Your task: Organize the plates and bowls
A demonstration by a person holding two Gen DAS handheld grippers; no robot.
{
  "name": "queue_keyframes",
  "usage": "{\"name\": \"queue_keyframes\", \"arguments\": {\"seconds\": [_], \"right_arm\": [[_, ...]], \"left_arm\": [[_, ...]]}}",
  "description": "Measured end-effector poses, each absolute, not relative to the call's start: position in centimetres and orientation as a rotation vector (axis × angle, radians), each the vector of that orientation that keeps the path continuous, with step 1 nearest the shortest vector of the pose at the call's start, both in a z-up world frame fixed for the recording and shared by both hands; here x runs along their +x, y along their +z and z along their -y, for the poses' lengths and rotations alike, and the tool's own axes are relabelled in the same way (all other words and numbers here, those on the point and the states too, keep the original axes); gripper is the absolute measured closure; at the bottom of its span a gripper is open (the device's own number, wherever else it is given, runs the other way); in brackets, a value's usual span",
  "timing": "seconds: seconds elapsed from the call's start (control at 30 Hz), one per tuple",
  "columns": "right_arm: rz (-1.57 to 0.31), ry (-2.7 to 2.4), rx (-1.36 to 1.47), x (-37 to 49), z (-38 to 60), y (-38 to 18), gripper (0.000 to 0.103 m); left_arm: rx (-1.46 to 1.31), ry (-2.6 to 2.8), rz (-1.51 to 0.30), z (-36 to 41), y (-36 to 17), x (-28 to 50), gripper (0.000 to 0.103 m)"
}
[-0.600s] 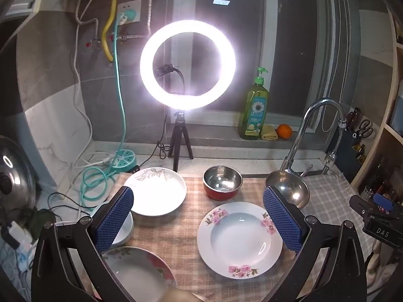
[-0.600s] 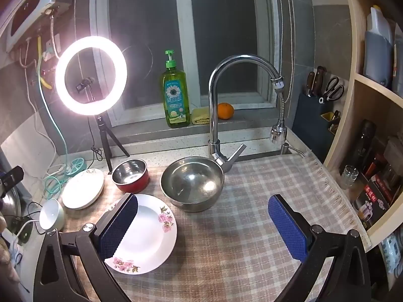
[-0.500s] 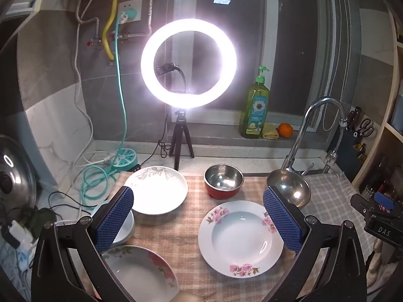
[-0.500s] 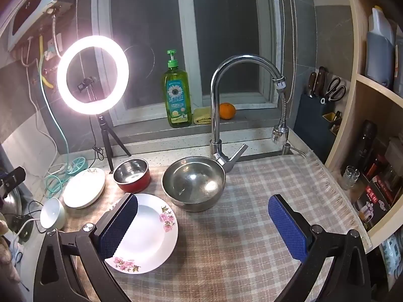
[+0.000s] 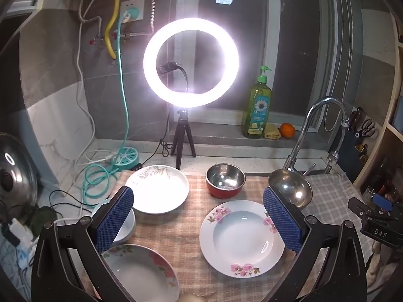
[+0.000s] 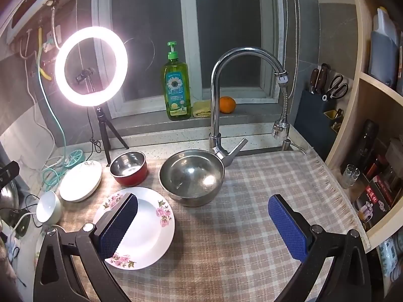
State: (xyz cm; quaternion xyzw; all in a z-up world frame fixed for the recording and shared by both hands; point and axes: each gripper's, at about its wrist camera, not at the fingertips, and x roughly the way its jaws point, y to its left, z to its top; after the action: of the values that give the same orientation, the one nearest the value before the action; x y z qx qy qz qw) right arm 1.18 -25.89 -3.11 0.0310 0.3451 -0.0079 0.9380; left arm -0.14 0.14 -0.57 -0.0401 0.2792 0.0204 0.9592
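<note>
A white plate with pink flowers (image 5: 243, 237) (image 6: 148, 226) lies on the checked cloth. Behind it stand a red steel-lined bowl (image 5: 225, 180) (image 6: 129, 168) and a large steel bowl (image 5: 292, 188) (image 6: 192, 176). A white plate with a leaf print (image 5: 157, 188) (image 6: 80, 181) lies at the left. A white bowl (image 5: 123, 224) (image 6: 49, 207) and another flowered plate (image 5: 141, 274) lie near the front left. My left gripper (image 5: 199, 219) is open above the cloth between the plates. My right gripper (image 6: 202, 226) is open above the cloth, right of the pink-flowered plate. Both are empty.
A lit ring light on a tripod (image 5: 183, 136) stands at the back. A tall faucet (image 6: 219, 115) rises behind the large steel bowl. A soap bottle (image 6: 176, 88) and an orange (image 6: 227, 105) sit on the sill. Cables (image 5: 98, 176) lie at the left. Shelves (image 6: 372, 151) stand at the right.
Both views shifted very slightly; the grippers stay open and empty and no dish has moved.
</note>
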Motion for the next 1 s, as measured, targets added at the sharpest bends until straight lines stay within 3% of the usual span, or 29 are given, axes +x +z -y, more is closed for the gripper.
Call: {"name": "queue_keyframes", "arguments": {"seconds": [1.0], "right_arm": [[-0.677, -0.027, 0.079, 2.0, 26.3, -2.9, 0.001]], "left_arm": [[-0.078, 0.028, -0.571, -0.1, -0.8, 1.0, 0.001]]}}
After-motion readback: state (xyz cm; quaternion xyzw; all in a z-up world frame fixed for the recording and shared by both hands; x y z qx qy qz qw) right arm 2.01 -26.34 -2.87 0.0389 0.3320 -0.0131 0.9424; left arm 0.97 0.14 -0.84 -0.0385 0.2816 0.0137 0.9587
